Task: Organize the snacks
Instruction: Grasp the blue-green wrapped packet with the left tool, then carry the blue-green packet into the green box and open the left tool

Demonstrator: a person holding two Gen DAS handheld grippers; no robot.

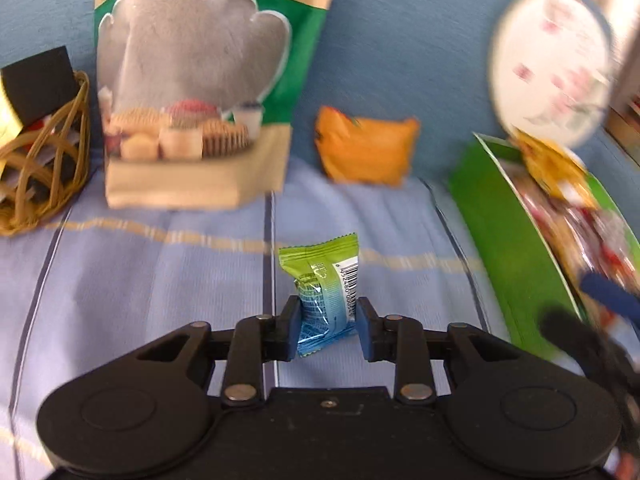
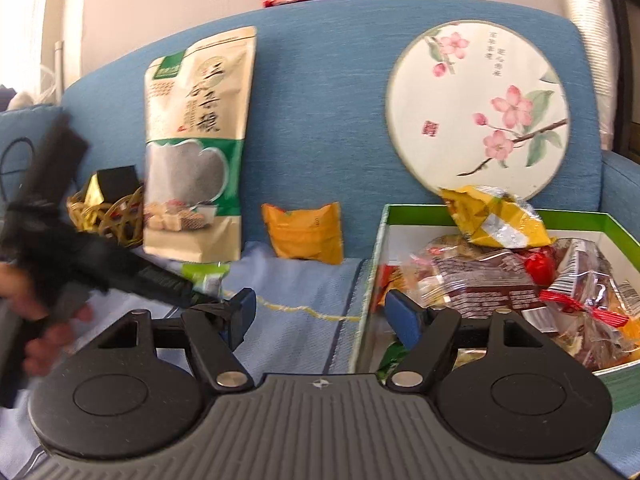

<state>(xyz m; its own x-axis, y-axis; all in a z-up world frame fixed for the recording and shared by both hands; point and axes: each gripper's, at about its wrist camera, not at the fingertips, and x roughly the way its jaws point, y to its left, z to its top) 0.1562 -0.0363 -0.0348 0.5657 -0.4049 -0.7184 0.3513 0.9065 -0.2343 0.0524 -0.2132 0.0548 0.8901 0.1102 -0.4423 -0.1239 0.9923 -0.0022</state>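
We see the green-blue snack packet [image 1: 325,292] pinched between our left tongs [image 1: 327,330], low centre; right tongs [image 2: 320,314] gape empty.

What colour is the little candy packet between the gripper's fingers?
The candy packet is green on top fading to blue below, with a white barcode patch. Clearest in the left wrist view.

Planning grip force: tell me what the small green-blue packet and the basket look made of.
Green-blue packet: thin glossy plastic film, seemingly; crinkled, shiny highlights, serrated top edge.
Basket: woven rattan or bamboo strips, probably; tan, open loops, slight sheen.
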